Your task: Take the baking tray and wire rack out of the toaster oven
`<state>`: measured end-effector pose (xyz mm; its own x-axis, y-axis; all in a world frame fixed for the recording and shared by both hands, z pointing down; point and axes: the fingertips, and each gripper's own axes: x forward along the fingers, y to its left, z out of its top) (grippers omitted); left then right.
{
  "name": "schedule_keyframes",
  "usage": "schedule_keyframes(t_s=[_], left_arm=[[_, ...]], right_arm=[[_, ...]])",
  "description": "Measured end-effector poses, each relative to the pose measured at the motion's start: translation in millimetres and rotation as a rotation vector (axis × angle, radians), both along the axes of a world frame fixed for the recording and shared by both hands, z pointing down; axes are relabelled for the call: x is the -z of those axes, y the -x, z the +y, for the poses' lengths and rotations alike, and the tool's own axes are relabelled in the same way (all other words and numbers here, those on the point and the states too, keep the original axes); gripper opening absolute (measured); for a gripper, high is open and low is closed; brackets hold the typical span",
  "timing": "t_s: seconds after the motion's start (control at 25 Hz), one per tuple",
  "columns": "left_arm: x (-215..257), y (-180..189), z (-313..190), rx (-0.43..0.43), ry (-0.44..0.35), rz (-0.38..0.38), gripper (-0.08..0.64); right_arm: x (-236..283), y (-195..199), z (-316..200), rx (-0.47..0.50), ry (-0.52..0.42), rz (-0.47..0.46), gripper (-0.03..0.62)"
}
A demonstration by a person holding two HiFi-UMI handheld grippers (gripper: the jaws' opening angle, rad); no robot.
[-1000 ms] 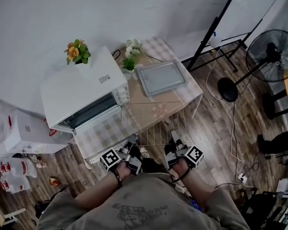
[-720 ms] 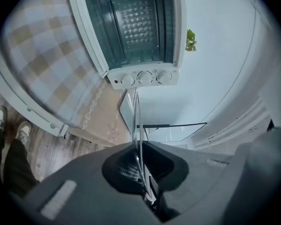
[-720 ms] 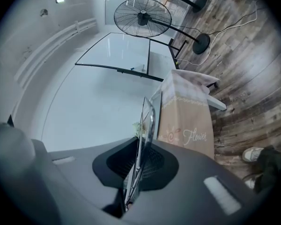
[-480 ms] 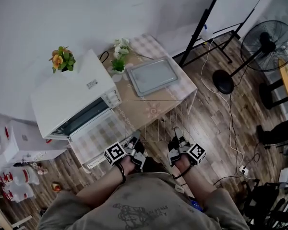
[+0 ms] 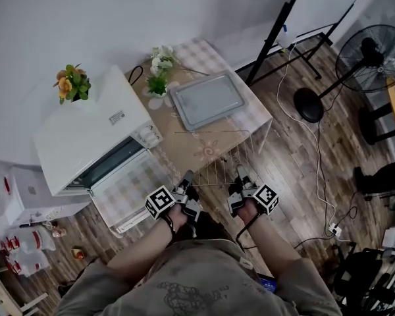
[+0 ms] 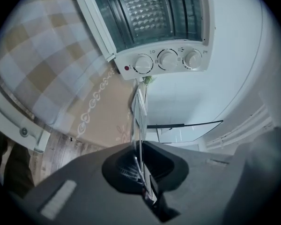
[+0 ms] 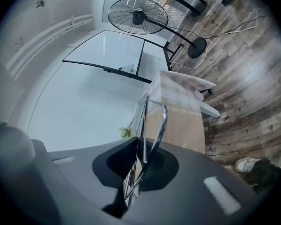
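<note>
Our left gripper (image 5: 187,178) and right gripper (image 5: 240,174) are both clenched on the near edge of the wire rack (image 5: 218,155), over the table (image 5: 259,118), short of the baking tray (image 5: 207,99) (already out); lowering unevenly could twist the thin wire from our pads

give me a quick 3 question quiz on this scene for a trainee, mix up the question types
1. True or false: the baking tray lies inside the toaster oven.
2. Fill in: the oven's door stands ____.
3. What do the left gripper and right gripper clamp? A baking tray, B wire rack, C door.
Key: 1 false, it lies on the table; 2 open; 3 B.
</note>
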<state>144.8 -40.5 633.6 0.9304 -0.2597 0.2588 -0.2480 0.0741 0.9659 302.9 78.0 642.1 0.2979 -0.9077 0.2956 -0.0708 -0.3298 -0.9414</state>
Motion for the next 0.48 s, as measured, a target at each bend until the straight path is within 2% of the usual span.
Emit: schedule_keyframes(t_s=[0.24, 0.48], left_arm=[[-24, -9, -12, 0.006, 0.012, -0.044, 0.002], [-33, -21, -25, 0.009, 0.009, -0.045, 0.003]], right_arm=[[-17, -12, -16, 0.019, 0.022, -0.004, 0.031], [-29, -26, -31, 0.023, 0.032, -0.003, 0.029]])
